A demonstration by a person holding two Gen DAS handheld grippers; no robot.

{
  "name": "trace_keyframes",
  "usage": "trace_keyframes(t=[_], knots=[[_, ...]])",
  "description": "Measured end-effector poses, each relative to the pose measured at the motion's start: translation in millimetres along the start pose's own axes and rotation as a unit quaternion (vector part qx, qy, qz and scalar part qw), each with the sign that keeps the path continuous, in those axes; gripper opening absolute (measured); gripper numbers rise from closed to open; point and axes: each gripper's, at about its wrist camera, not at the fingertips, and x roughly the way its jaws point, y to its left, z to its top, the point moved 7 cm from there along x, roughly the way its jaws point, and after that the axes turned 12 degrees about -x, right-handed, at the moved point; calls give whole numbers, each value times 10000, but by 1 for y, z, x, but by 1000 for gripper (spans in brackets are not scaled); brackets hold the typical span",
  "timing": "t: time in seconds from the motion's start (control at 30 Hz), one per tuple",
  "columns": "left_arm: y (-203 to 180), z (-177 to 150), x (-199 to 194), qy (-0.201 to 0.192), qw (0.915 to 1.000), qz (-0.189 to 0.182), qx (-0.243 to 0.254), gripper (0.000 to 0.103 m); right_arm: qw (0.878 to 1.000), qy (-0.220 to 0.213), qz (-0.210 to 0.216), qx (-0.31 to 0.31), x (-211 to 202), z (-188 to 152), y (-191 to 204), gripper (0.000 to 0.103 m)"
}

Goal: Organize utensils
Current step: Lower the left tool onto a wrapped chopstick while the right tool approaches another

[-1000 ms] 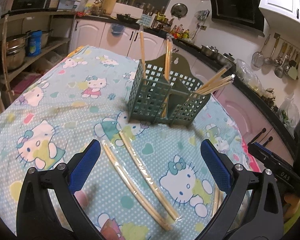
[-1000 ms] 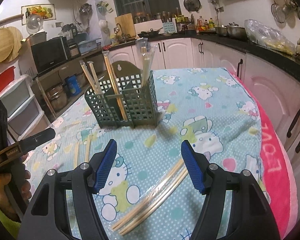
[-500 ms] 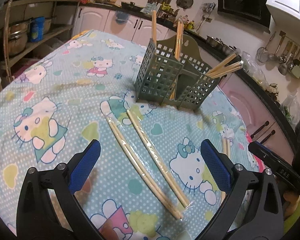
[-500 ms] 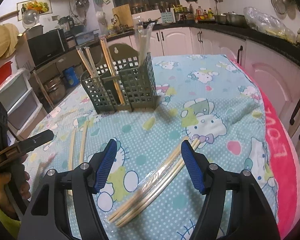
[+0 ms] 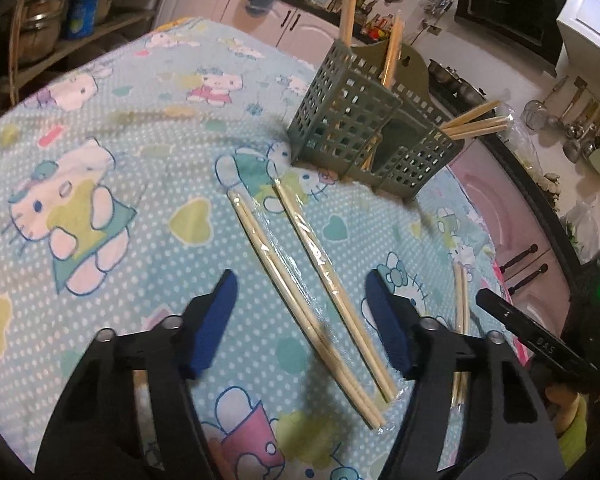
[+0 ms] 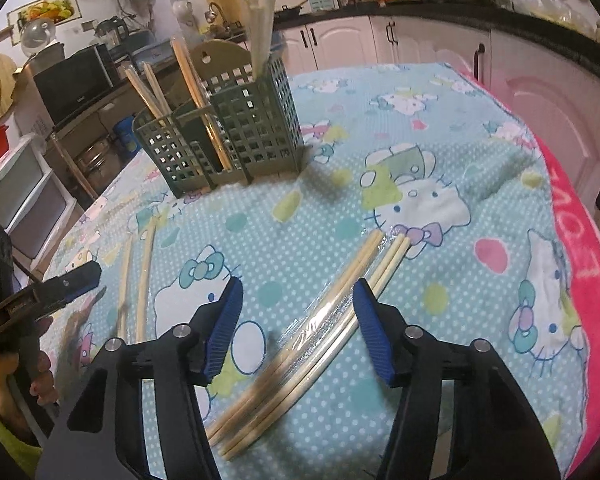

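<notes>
A green lattice utensil holder [image 5: 364, 128] stands on the Hello Kitty tablecloth with several wrapped chopsticks upright in it; it also shows in the right wrist view [image 6: 224, 136]. Two wrapped chopstick pairs [image 5: 300, 276] lie in front of it, running between the fingers of my open, empty left gripper [image 5: 300, 320], which hovers just above them. My right gripper [image 6: 298, 320] is open and empty, straddling two other wrapped chopstick pairs [image 6: 324, 312]. The left gripper [image 6: 40, 296] shows at the left of the right wrist view.
The tablecloth [image 5: 100, 160] covers the table, with a pink border [image 6: 580, 272] along its right edge. Another chopstick pair [image 5: 462, 308] lies by the right gripper's body [image 5: 540, 344]. Kitchen cabinets and counter [image 6: 440, 36] stand behind; shelves with pots [image 5: 52, 28] at left.
Both grippers have moved down and forward over the chopsticks on the cloth, and their fingers have narrowed somewhat. The holder has not moved.
</notes>
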Motion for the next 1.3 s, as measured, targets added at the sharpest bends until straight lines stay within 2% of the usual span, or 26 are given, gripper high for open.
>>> trace_keyframes(t=[0.2,0.43,0.53,1.0,1.1,1.17,1.3], knots=[[1,0,15,221,9997,-35,-105,38,9999,113,-52,40,8,2,-6,42],[0,4,26,310,9994,-7,-156,37,9992,322,-162,170,21,3,-18,41],[0,8,31,317,9993,67,-164,33,9988,391,-236,194,27,5,-21,40],[6,31,47,396,9988,137,-264,33,9950,857,-354,377,62,23,-36,38],[9,36,49,397,9987,173,-282,27,9950,861,-379,350,69,28,-36,38],[12,38,50,405,9985,157,-323,26,9949,867,-393,318,73,31,-38,38],[14,42,51,405,9985,165,-335,26,9948,872,-494,199,81,38,-40,28]])
